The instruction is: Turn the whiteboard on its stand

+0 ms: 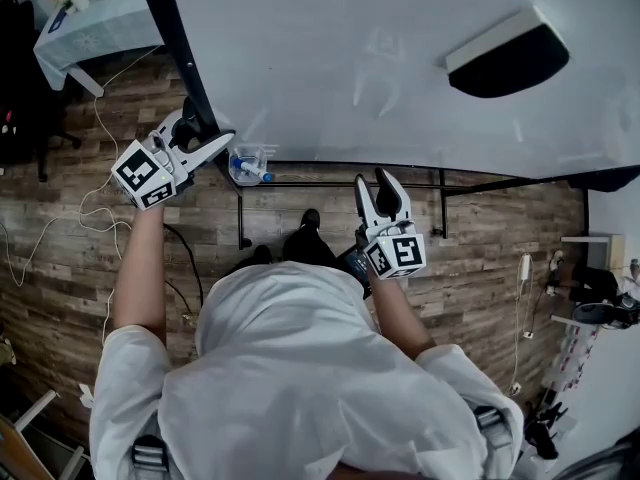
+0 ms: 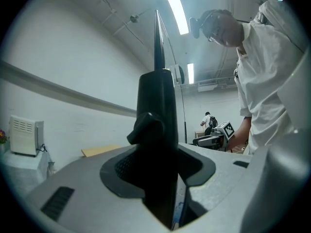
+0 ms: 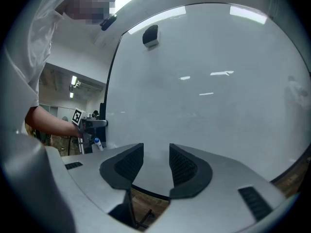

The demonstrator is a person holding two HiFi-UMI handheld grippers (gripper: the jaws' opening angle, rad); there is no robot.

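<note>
With the left tongs (image 1: 205, 128) closed on the black side edge (image 2: 156, 106) of the large white whiteboard (image 1: 380, 78) filling the upper head view, the open, empty right tongs (image 1: 372, 180) should probably grip its lower edge before both turn it slowly.

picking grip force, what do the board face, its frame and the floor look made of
Board face: glossy white, likely coated steel or melamine; ceiling lights mirror in it.
Frame: matte black, plastic or painted metal, unclear which.
Floor: brown planks with grain, wood or laminate.
</note>
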